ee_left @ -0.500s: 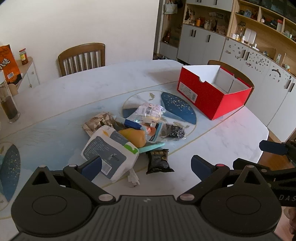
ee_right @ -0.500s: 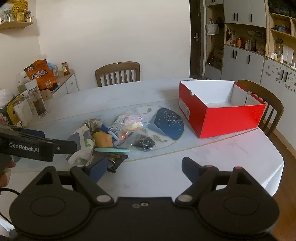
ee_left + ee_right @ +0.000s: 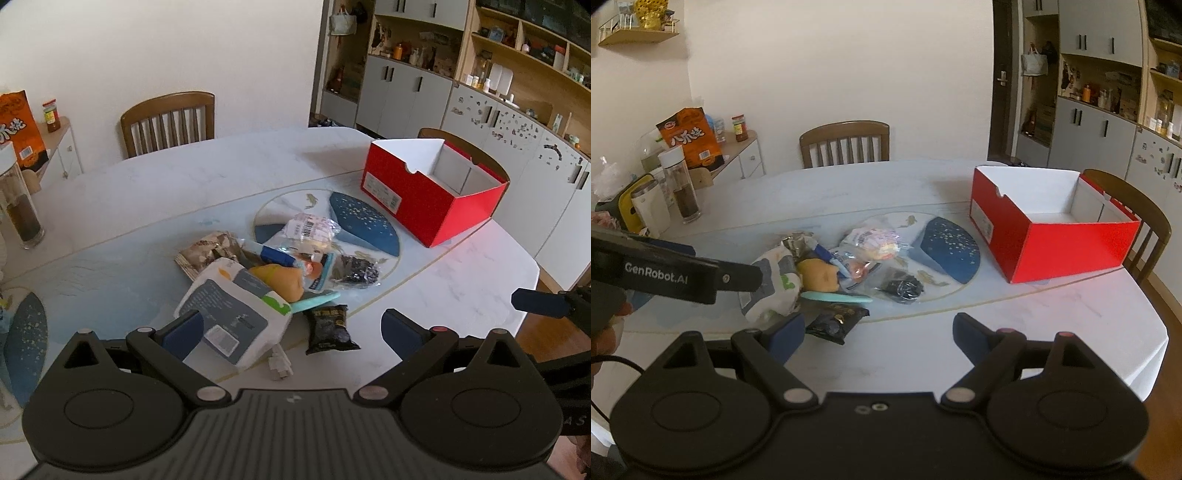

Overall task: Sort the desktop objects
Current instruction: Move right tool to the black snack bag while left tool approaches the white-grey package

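Note:
A pile of small items lies mid-table: a white and grey bag [image 3: 232, 314], a black snack packet [image 3: 328, 328], a yellow-orange lump [image 3: 280, 280], a teal stick [image 3: 317, 299], a clear bag of dark pieces [image 3: 354, 273] and a barcoded clear packet [image 3: 310, 229]. My left gripper [image 3: 291, 328] hovers open just short of the pile, its left finger over the white bag's near edge. My right gripper [image 3: 879, 328] is open too, with the black packet [image 3: 836, 321] by its left finger. An open red box [image 3: 424, 206] stands at the far right.
A brown crumpled packet [image 3: 207, 251] and a small white plug [image 3: 279, 363] also lie in the pile. A glass bottle [image 3: 683, 184] and cups stand at the table's left edge. Wooden chairs [image 3: 846, 144] stand behind the table and the box. The table edge falls away at right.
The pile sits slightly lower in both views. No item on the table has moved, and both grippers stay open.

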A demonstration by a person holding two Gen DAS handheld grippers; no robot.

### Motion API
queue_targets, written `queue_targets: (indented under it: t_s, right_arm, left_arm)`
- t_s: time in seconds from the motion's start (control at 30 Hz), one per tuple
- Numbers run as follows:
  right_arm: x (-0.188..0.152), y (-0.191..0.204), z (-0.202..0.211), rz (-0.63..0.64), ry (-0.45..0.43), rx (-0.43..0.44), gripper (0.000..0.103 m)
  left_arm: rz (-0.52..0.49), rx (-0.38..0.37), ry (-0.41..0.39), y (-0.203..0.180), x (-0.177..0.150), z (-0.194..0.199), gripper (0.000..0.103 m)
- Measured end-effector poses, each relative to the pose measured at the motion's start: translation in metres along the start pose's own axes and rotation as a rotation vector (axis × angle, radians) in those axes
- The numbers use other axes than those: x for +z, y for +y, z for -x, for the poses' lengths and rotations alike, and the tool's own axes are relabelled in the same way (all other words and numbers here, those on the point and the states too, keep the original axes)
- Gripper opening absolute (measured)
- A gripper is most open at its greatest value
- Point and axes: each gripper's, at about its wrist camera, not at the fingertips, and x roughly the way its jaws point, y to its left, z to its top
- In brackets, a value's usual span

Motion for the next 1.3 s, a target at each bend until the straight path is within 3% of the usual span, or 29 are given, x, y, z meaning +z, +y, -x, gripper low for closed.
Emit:
queue_targets:
  t_s: [0.13, 0.27, 0.37, 0.47, 0.7, 1.0, 1.3]
  right_arm:
    - [0.001, 0.004, -0.002, 0.007, -0.001, 0.002, 0.088]
    - [0.002, 0.009, -0.006, 0.014, 0.004, 0.012, 0.088]
    - [0.001, 0.013, -0.008, 0.02, 0.008, 0.026, 0.088]
    - [0.001, 0.018, -0.011, 0.028, 0.011, 0.044, 0.088]
    - [0.002, 0.03, -0.022, 0.057, 0.013, 0.066, 0.087]
    - [0.0, 0.036, -0.047, 0.07, 0.046, 0.054, 0.087]
    - [-0.004, 0.045, -0.081, 0.119, 0.068, 0.085, 0.086]
  left_arm:
    - [-0.007, 0.007, 0.008, 0.004, -0.001, -0.002, 0.103]
    - [0.038, -0.057, 0.006, 0.016, -0.003, -0.002, 0.103]
    - [0.051, -0.051, 0.005, 0.021, -0.003, -0.002, 0.103]
    - [0.074, -0.096, -0.012, 0.027, -0.002, 0.0, 0.103]
    - [0.001, -0.038, -0.044, 0.023, 0.0, -0.002, 0.103]
    - [0.046, 0.02, -0.031, 0.036, 0.0, -0.024, 0.103]
    - [0.016, 0.052, -0.014, 0.042, -0.003, -0.055, 0.103]
